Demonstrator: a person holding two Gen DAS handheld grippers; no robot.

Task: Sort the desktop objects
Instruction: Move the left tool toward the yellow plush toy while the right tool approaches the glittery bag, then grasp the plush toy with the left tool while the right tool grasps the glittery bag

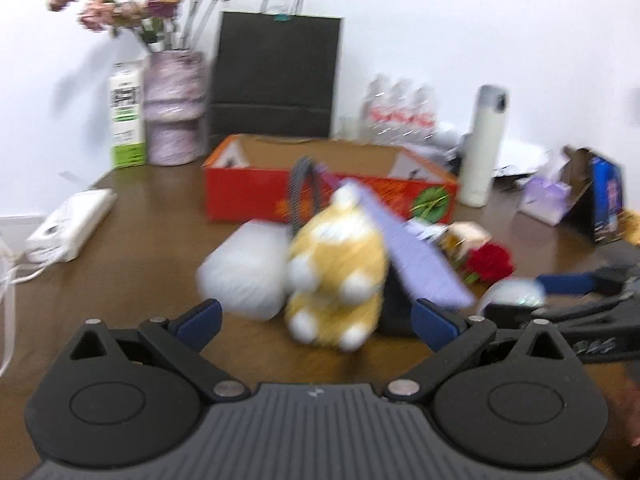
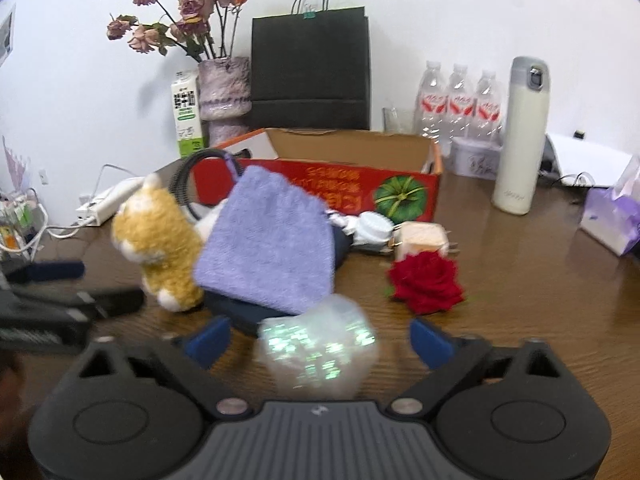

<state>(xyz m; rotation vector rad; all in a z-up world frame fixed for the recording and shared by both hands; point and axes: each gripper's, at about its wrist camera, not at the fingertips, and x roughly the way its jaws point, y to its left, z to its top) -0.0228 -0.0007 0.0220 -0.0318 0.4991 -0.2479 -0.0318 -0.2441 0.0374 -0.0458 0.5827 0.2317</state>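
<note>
A yellow and white plush toy [image 1: 336, 280] stands on the brown table [image 1: 120, 280], between the blue pads of my left gripper [image 1: 316, 322], which is open and clear of it. A lilac cloth pouch [image 2: 268, 248] leans on a dark blue object beside the toy [image 2: 160, 240]. A clear shimmering packet [image 2: 318, 354] sits blurred between the fingers of my right gripper [image 2: 320, 342]; the jaws stand wide and the pads are apart from it. A red rose [image 2: 426, 282] lies to the right. Behind them is an open red cardboard box [image 2: 320, 192].
Along the wall stand a vase of dried roses [image 2: 224, 92], a milk carton [image 2: 186, 112], a black paper bag [image 2: 310, 68], water bottles [image 2: 460, 104] and a white flask [image 2: 520, 136]. A power strip [image 1: 68, 224] lies left, a tissue pack [image 2: 612, 220] right, a white bubble packet [image 1: 244, 268] by the toy.
</note>
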